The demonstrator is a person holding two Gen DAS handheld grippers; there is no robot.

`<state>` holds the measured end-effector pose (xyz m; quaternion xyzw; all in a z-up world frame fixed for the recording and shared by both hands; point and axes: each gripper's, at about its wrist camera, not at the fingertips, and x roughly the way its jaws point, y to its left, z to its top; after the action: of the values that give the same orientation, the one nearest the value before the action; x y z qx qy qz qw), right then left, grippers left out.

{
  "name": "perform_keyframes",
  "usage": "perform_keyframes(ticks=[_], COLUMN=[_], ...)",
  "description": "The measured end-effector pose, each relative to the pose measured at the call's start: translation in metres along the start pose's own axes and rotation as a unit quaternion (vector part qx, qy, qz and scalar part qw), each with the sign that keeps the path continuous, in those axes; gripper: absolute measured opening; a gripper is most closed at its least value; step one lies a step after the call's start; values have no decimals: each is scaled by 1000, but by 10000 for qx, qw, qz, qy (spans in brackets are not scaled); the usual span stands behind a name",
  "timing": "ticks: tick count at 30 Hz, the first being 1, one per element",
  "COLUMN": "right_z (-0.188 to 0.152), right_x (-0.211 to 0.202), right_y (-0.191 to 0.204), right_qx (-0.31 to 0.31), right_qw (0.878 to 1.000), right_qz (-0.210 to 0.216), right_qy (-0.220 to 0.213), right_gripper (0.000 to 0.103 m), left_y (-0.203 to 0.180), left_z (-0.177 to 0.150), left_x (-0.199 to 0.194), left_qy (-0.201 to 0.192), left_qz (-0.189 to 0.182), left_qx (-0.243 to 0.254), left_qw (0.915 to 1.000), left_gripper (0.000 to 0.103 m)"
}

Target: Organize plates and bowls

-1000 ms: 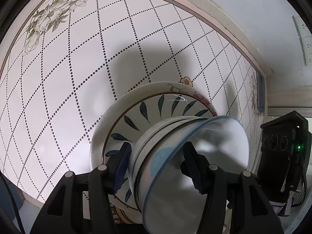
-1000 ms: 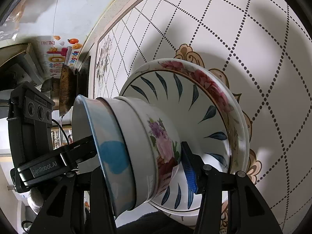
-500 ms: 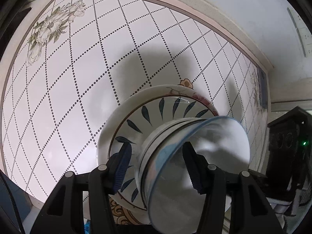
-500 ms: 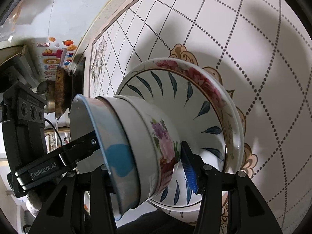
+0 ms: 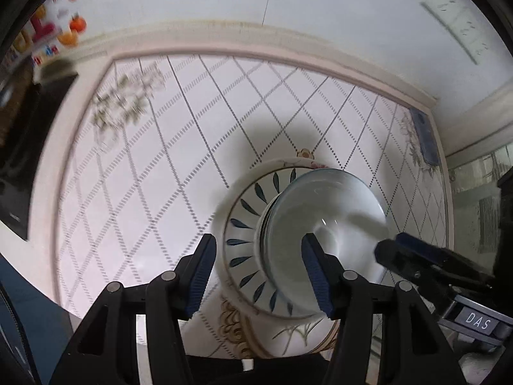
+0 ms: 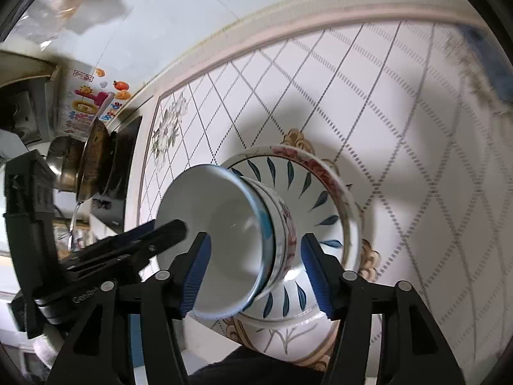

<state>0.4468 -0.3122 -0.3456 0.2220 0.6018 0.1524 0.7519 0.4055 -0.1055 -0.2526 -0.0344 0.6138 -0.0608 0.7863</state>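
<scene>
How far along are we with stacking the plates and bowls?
Stacked already: bowls nested on the leaf-pattern plate, atop the floral-rim plate. In hand: nothing. The left claw stands open, the right claw is opening, neither touching. No other loose dishes show.

Left gripper [image 5: 256, 269] hangs open over the stacked white bowls [image 5: 323, 224] on a leaf-patterned plate [image 5: 243, 224], lower centre. Right gripper's black finger [image 5: 429, 260] pokes in lower right.

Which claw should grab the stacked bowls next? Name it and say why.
Right, probably: the right claw, jaws opening, frames the stacked bowls between its fingers; the left claw sits off-centre over the plate.
</scene>
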Motion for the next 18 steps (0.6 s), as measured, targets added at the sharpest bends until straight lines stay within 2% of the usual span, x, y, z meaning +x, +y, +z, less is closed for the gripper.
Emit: perform_keyframes(ticks=[3, 4, 5, 6, 8, 12, 15, 17, 18], right_z=[-18, -26, -36, -42, -60, -96, -126, -142, -152], right_x=[-28, -38, -50, -57, -74, -104, -123, -131, -137], right_y=[16, 22, 30, 35, 50, 76, 96, 105, 108], right_qx=[-131, -156, -160, -160, -176, -184, -208, -176, -145], right_qw=[9984, 9973, 9953, 9939, 9887, 9791, 9714, 9691, 9685], right_qz=[-432, -548, -696, -791, -1102, -1433, -1649, -1690, -1677], right_qy=[-343, -474, -655, -749, -1005, -1432, -1698, -1787, -1833], right_gripper=[76, 82, 88, 91, 93, 95, 97, 98, 98], left_y=[4, 4, 6, 9, 14, 16, 18, 20, 20], left_z=[-14, -16, -20, -26, -35, -60, -77, -88, -96], left_x=[-28, -33, -40, -50, -63, -96, -115, -125, -131], left_qy=[-304, -361, -426, -521, -636, -1017, -1149, -1212, -1279], left_qz=[119, 137, 142, 125, 94, 141, 68, 33, 46], left_qx=[193, 239, 304, 370, 461, 772, 884, 919, 930], left_qw=[9993, 9990, 9985, 9979, 9969, 9917, 9894, 9884, 9874], left_gripper=[53, 53, 55, 58, 77, 82, 85, 94, 94])
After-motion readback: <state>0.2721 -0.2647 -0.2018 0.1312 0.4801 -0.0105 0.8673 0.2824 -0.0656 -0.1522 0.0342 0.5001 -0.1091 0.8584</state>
